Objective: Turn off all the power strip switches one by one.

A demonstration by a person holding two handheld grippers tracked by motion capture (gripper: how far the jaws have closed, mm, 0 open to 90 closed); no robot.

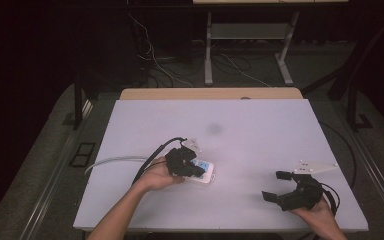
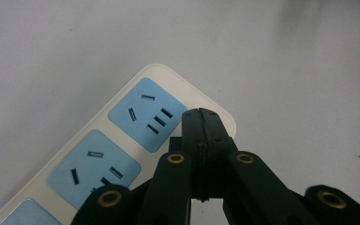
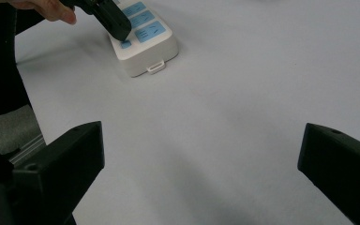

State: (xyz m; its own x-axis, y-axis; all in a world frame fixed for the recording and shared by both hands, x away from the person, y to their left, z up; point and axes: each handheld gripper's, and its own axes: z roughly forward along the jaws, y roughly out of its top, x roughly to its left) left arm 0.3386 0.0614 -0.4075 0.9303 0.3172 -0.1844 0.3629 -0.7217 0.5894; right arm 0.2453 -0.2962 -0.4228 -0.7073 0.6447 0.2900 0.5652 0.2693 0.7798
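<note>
Right gripper fingers spread, well apart from power strip under left gripper's pressed-together fingers.

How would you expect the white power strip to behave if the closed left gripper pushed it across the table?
The power strip looks like a rigid plastic block lying flat, so it would probably slide rather than tip or roll. Its smooth casing on the smooth table suggests easy sliding. The left gripper presses near one end, so it may pivot.

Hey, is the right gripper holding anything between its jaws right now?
No, in the right gripper view the right gripper has its jaws spread wide with just bare white table between them.
</note>
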